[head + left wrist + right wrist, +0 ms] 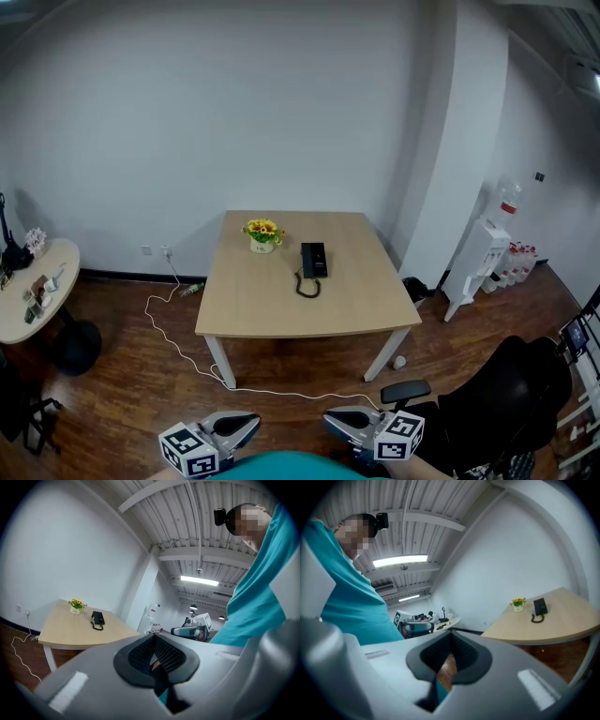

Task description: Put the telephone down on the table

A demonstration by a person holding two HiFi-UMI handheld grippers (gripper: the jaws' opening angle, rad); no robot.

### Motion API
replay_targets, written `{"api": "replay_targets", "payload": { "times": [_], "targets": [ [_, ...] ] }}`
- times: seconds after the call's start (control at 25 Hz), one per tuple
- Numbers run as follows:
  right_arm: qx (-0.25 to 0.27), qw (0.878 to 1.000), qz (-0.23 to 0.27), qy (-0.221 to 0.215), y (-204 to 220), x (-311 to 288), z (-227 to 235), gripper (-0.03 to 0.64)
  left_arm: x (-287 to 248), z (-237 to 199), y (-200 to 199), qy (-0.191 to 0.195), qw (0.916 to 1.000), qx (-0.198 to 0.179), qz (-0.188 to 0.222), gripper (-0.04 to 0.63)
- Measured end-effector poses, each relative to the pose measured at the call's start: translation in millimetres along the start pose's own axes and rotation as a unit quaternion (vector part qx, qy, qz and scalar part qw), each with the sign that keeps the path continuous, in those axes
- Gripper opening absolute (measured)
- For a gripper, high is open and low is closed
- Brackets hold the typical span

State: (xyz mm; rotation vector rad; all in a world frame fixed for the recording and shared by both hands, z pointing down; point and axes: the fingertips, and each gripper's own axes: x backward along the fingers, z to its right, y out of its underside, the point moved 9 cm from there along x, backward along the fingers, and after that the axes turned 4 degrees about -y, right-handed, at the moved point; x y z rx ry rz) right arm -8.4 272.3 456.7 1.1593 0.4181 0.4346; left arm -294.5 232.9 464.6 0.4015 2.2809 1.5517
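The black telephone (314,260) lies on the far half of the light wooden table (281,305), its coiled cord looped at its near end. It also shows small in the left gripper view as the telephone (97,618) and in the right gripper view as the telephone (540,606). Both grippers hang low in front of me, well short of the table, tips turned toward each other. My left gripper (253,424) (153,637) is shut and empty. My right gripper (328,417) (451,634) is shut too, with nothing in it.
A small pot of yellow flowers (263,232) stands left of the telephone. A white cable (178,349) snakes over the wood floor to the table leg. A round side table (37,291) stands left, a black office chair (497,394) right, a water dispenser (483,258) beyond.
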Motion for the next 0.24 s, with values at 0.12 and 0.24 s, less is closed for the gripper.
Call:
{"api": "replay_targets", "payload": {
  "times": [0.12, 0.24],
  "targets": [
    [0.005, 1.000, 0.000, -0.006, -3.9, -2.8, 3.3, 0.000, -1.1, -1.7, -2.6, -0.002, 1.0000, -0.006, 0.001, 0.005],
    [0.008, 1.000, -0.002, -0.010, -7.3, -4.8, 5.9, 0.000, -2.5, -4.4, -5.0, -0.004, 0.9999, -0.010, 0.002, 0.005]
  ]
}}
